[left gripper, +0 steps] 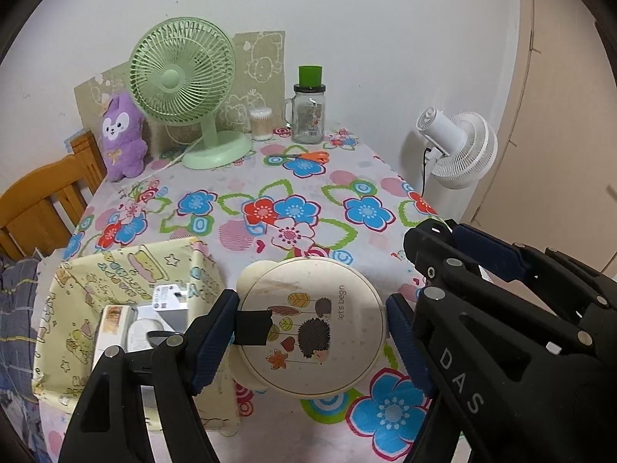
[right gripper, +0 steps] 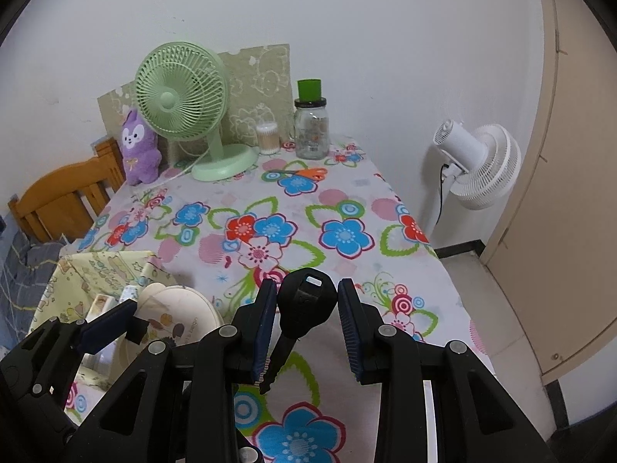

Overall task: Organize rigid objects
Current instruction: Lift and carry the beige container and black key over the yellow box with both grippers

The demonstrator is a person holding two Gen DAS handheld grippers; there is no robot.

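Left wrist view: left gripper (left gripper: pixel 310 333) clamped on round mirror (left gripper: pixel 312 328), w/ hedgehog print, pads on both edges, held above table (left gripper: pixel 246 208) just right of yellow box (left gripper: pixel 127 270). Box already holds a few small items, too unclear to name. Right gripper (left gripper: pixel 435 231) seen from the side at right edge, blue pad showing, jaws hard to read from here. Right wrist view: same right gripper (right gripper: pixel 307 322) clamped on black key (right gripper: pixel 304 308), head up between pads, blade hanging down toward cam, also clear of tablecloth. Step in hand, by judgement: both items picked up and carried, not yet stowed; box looks like the likely target. Next move prob. calls for swinging mirror left over box opening, lowering flat, then parting jaws; key after, w/ care not to knock hands together, since both tools sit close. Only left view shows box contents and mirror face in full. Only right view shows key and grip on it; mirror there half hidden behind left tool. Both show green fan (left gripper: pixel 181 77), jar (left gripper: pixel 308 115), scissors (left gripper: pixel 304 156) at far end, well apart from the work.
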